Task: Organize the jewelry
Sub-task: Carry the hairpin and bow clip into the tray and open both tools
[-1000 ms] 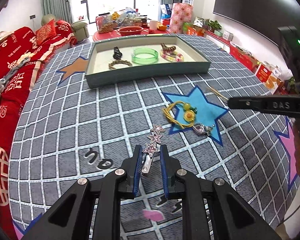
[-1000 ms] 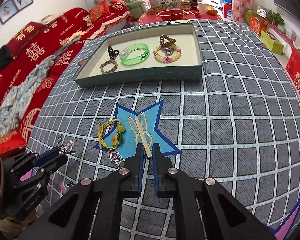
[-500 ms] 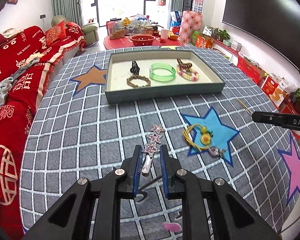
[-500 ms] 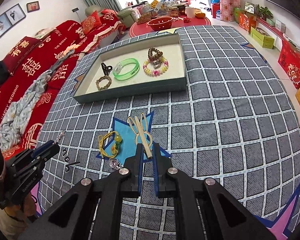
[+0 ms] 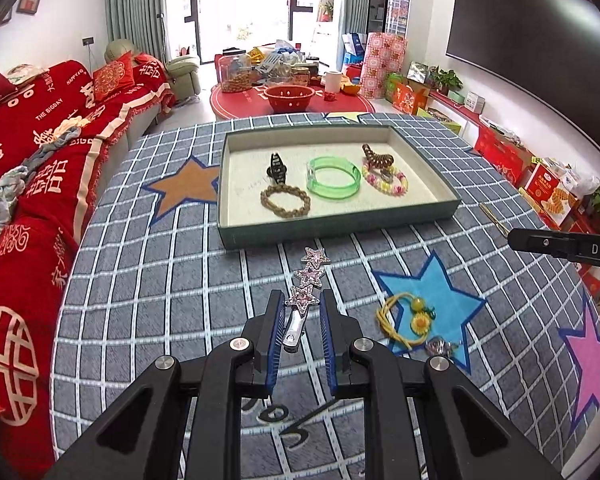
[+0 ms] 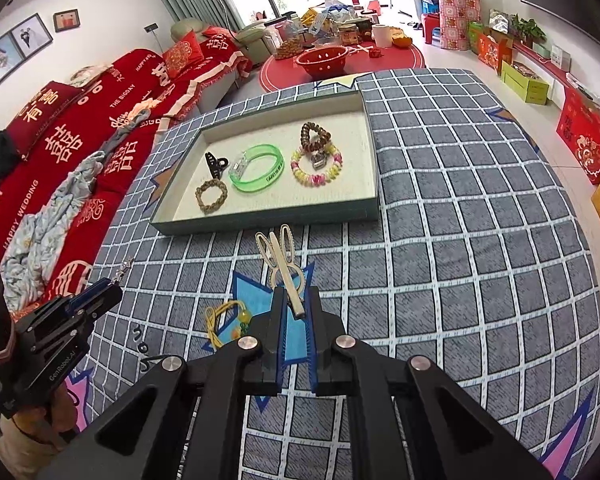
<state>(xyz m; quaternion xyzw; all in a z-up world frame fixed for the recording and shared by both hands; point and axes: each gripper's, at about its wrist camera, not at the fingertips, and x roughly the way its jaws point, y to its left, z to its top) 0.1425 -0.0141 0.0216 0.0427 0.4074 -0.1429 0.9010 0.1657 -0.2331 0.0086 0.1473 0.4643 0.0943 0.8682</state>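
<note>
Both hair clips hang by their near ends, the star clip (image 5: pixel 306 288) pinched in the left gripper (image 5: pixel 299 322) and the rabbit clip (image 6: pixel 281 264) in the fully closed right gripper (image 6: pixel 294 316), so either could swing loose short of the tray (image 5: pixel 340 225) farther ahead.

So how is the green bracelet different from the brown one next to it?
The green bracelet is a smooth, see-through band, while the brown bracelet is knobbly and looks braided or beaded. The green bracelet is wider across than the brown bracelet. The green bracelet has a clear clasp block; the brown bracelet shows none. Both lie flat in the tray.
</note>
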